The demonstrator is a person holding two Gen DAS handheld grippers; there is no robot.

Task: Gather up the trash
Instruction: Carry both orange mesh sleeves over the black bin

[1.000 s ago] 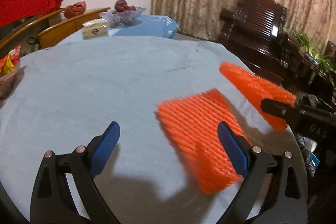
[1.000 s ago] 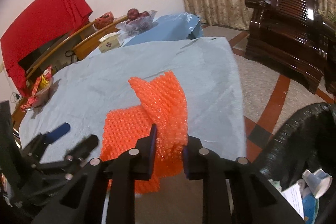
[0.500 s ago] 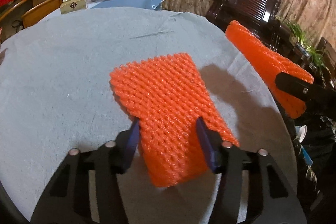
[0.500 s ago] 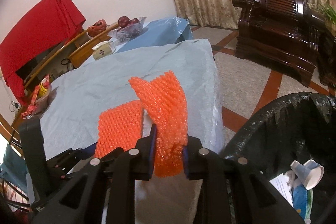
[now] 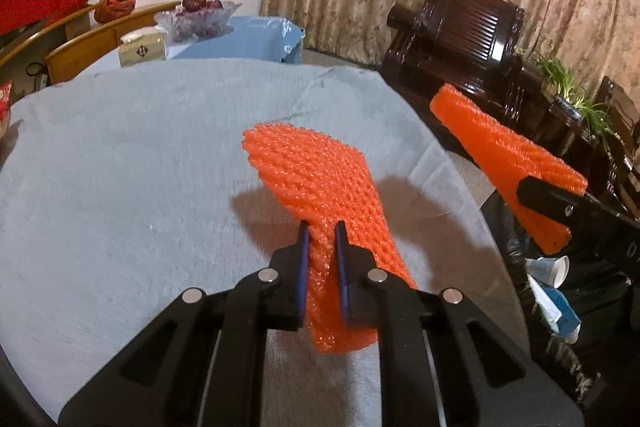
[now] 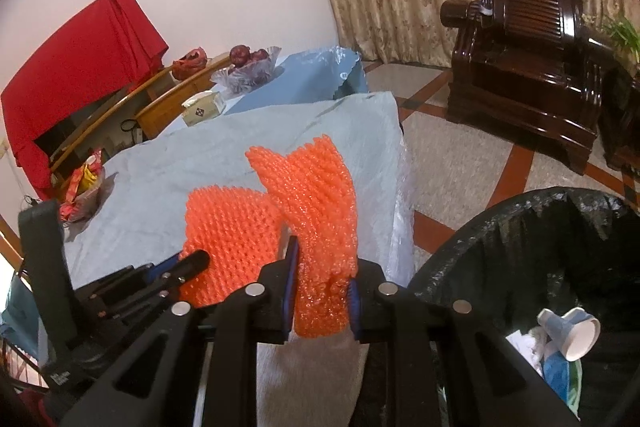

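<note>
2 orange foam nets, each pinched in its own gripper, fill the middle of both wrist views. Largest of all is the table point(image 5: 120, 155), covered in a soft, pale grey-blue cloth with faint creases, spreading out ahead of both sets of fingers. To the right of the right gripper's fingers and lower down stands a bin lined with a crinkled, glossy black bag point(image 6: 520, 227); inside it lie a white paper cup point(image 6: 572, 333) and scraps of paper.

The left gripper point(image 5: 320, 241) has just been closing, and its 2 blue-padded fingers point(image 5: 303, 267) now squeeze the near end of the first foam net point(image 5: 320, 179), a flat sleeve of knobbly diamond mesh. The net's far end fans out ahead of the fingertips, raised above its shadow on the cloth.

The right gripper point(image 6: 322, 263) clamps the second foam net point(image 6: 316, 195), a similar glossy orange mesh, bunched narrow between the pads and flaring above and beyond the fingertips. From the left wrist view this net point(image 5: 508, 163) looks like a long tapered tube, off to the right of the left fingers, past the table edge.
</note>
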